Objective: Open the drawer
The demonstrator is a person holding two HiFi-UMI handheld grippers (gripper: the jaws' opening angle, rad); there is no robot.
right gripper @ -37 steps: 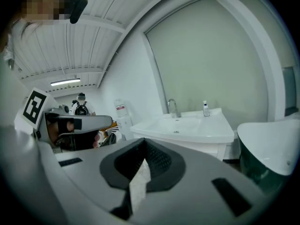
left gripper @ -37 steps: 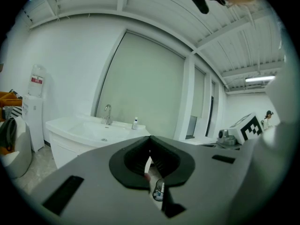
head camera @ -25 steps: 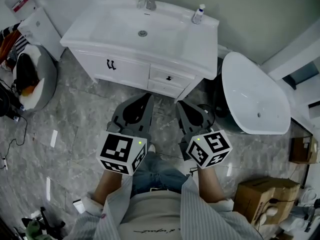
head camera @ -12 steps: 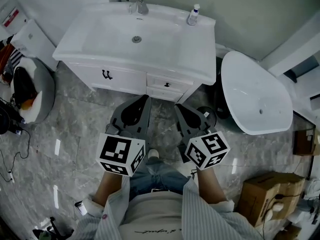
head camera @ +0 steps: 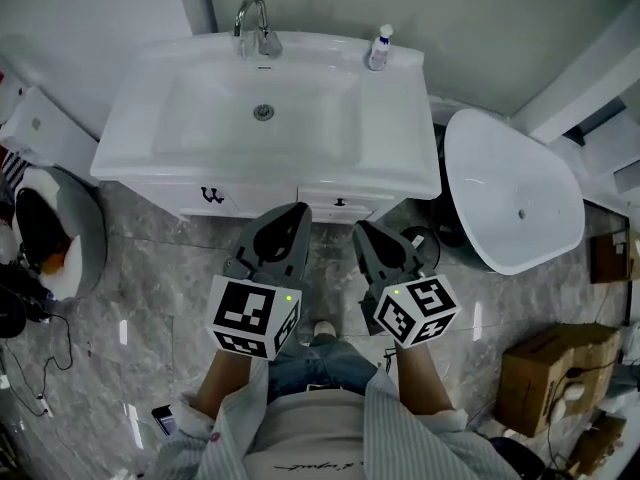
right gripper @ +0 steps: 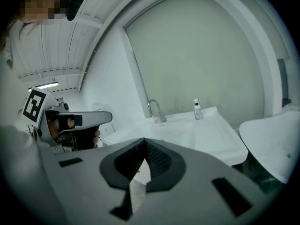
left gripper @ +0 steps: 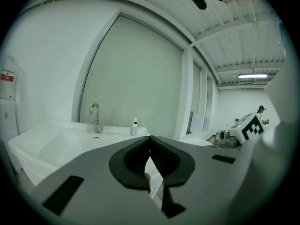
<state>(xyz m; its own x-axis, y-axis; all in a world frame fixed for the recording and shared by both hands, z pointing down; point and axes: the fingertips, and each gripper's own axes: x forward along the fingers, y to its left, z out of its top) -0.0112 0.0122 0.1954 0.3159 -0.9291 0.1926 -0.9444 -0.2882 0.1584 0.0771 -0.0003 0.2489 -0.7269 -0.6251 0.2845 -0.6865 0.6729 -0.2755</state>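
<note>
Drawer (head camera: 340, 204) is shut. It's the small white front with a dark handle (head camera: 340, 202) under the right part of the vanity (head camera: 400, 168), right of the cabinet door (head camera: 215, 196) with its dark pulls. Left hand-held gripper (head camera: 298, 211) is closed and empty, jaw tips meeting; it points at the vanity front just left of the drawer handle. From the head view its tip overlaps the cabinet face, so I can't tell whether it touches. Right hand-held gripper (head camera: 362, 227) is also closed and empty, just right of the handle and slightly nearer the person, apart from the drawer front. So the drawer sits at the far side of both tips, roughly between them. Both gripper views look over the worktop; the drawer is hidden behind the gripper bodies there. Faucet (head camera: 252, 23) and small pump bottle (head camera: 378, 48) stand at the far edge of the worktop, white oval tub (head camera: 510, 193) to the right. Writing: only black-and-white square markers on the two cubes, no text. Bottle label, red label (left gripper: 6, 76) on the left wall unit and the shirt print are too small to read.
</note>
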